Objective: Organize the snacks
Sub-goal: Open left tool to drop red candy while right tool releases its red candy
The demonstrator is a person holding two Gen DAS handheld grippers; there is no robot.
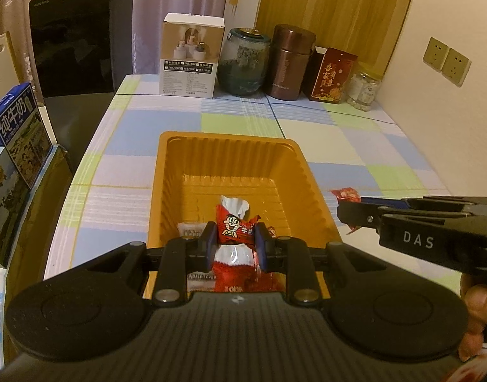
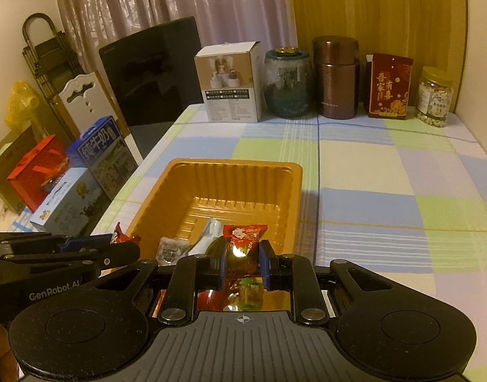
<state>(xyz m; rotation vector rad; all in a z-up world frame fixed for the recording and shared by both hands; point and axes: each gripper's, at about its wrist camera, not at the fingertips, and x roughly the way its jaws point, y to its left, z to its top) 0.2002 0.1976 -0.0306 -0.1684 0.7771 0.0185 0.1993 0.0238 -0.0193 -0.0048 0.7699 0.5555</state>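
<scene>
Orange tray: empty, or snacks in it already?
Not empty. The orange tray holds a small white packet and a silvery wrapper near its front; its far half is bare.

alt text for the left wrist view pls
The left hand-held gripper is shut on a red and white candy above an orange plastic tray on a checked tablecloth; the right hand-held gripper enters from the right, also clamping a red wrapper.

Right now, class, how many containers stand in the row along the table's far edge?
5: a white box, a glass jar, a brown canister, a red box, and a clear jar, left to right.
</scene>
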